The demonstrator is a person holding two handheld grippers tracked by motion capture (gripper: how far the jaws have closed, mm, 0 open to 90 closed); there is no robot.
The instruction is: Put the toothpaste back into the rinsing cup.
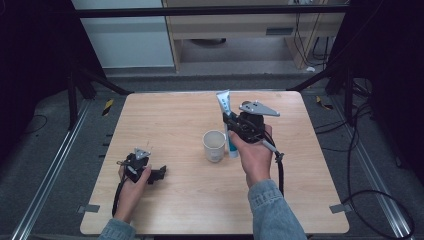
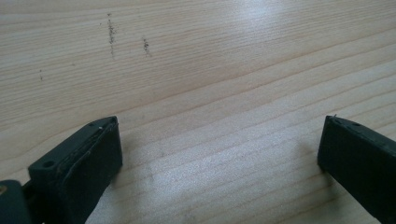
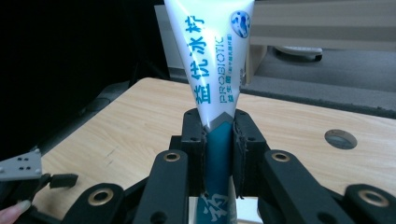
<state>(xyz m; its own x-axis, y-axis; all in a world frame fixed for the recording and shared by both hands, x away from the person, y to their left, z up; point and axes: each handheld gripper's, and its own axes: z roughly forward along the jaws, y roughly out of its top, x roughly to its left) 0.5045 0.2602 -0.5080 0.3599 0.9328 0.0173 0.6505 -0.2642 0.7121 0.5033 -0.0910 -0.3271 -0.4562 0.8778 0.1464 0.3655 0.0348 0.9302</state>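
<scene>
Dark room all round, with a pale cabinet and tangled cables beyond the far edge of the light wooden bench (image 1: 165, 125). Near the bench's left front corner, resting low on the wood: left gripper (image 1: 159, 174), held by the left hand (image 1: 131, 187), jaws pointing toward the right edge. Spread wide in the left gripper view (image 2: 219, 154), bare wood grain between the two black jaws, a few faint dark scuffs farther off. Raised above the middle of the bench, toward the far edge: right gripper (image 1: 231, 122), gripped by the right hand (image 1: 256, 157) in a denim sleeve (image 1: 272, 212). Pinched between its jaws in the right gripper view (image 3: 219, 140): upright white-and-teal toothpaste tube (image 3: 217, 70) with blue lettering, crimped end up and cut off by the top of that view, lower end hidden behind the jaws and linkage. Seen whole from the high view, tube (image 1: 226, 112) reaching down to the bench just right of a white paper cup (image 1: 214, 145) standing near the centre; contact with the wood hard to make out. Round grey patch on the wood at the right of the right gripper view, too unclear to identify.
</scene>
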